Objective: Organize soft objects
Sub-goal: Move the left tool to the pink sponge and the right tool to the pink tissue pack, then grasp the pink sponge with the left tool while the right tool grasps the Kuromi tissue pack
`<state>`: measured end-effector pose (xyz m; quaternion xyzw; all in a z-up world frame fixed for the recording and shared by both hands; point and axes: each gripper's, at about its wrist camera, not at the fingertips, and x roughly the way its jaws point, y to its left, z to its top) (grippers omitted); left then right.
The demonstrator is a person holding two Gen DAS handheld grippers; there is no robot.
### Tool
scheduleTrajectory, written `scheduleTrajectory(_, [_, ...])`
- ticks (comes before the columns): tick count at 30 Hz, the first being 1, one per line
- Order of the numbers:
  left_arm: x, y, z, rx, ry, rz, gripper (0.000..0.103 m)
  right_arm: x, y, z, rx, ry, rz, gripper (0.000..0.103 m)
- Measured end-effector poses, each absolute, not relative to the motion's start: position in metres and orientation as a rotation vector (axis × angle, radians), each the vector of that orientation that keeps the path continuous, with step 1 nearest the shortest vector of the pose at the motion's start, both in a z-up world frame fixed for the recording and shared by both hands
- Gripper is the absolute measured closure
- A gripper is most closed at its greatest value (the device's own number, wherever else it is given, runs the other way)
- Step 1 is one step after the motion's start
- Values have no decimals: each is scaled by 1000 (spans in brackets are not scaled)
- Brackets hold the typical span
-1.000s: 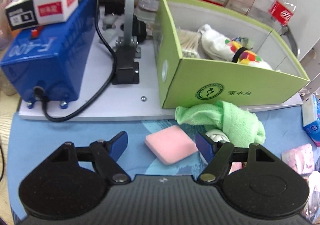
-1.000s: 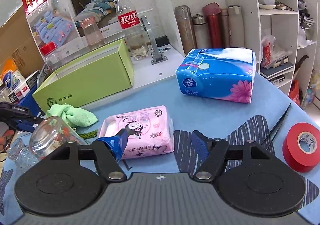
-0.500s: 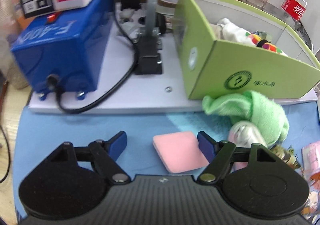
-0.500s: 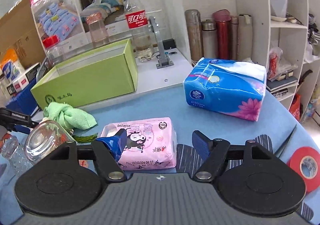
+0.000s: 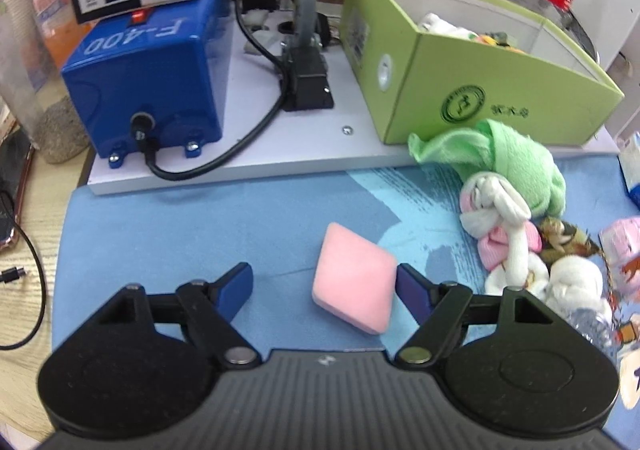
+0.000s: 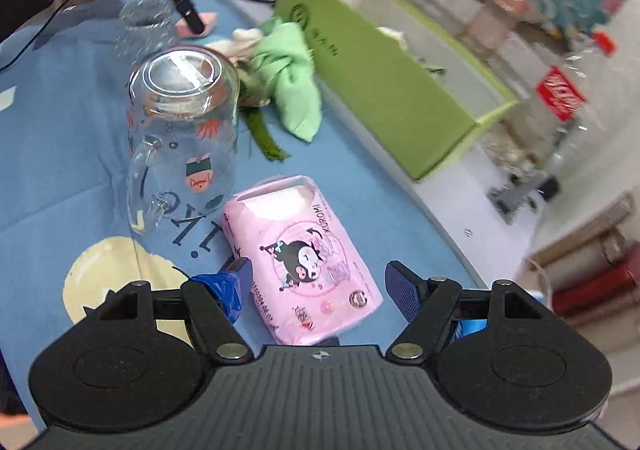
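So far only a few soft things lie in the green box point(image 5: 472, 89): white socks point(image 5: 440, 25) and something colourful at its far end. Most is left on the desk point(image 5: 200, 234). My left tool point(image 5: 325, 286) is spread around the pink sponge point(image 5: 354, 284), its right pad just beside the sponge's edge, not pinching. My right tool point(image 6: 318, 288) is spread over the pink tissue pack point(image 6: 300, 254), not gripping. At two o'clock from the sponge wait the green cloth point(image 5: 508, 157) and sock bundle point(image 5: 500, 226).
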<state>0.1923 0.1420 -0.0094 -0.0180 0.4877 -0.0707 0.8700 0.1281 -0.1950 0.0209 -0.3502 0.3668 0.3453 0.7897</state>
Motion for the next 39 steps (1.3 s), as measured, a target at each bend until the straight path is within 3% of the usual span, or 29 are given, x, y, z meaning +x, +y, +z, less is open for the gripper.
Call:
scheduleTrajectory(12, [196, 133, -10, 3, 1037, -155, 26, 180, -164, -11, -781, 991, 1017, 42])
scheduleTrajectory(18, [197, 131, -11, 8, 1023, -178, 26, 172, -190, -13, -427, 1075, 707, 38])
scheduleTrajectory(23, [194, 135, -13, -26, 1018, -193, 26, 129, -203, -19, -134, 961, 272, 34])
scheduleTrajectory(32, [198, 133, -11, -113, 1026, -154, 26, 107, -201, -24, -63, 854, 158, 27])
scheduleTrajectory(39, [193, 127, -14, -26, 1002, -135, 26, 107, -200, -30, -69, 830, 169, 21])
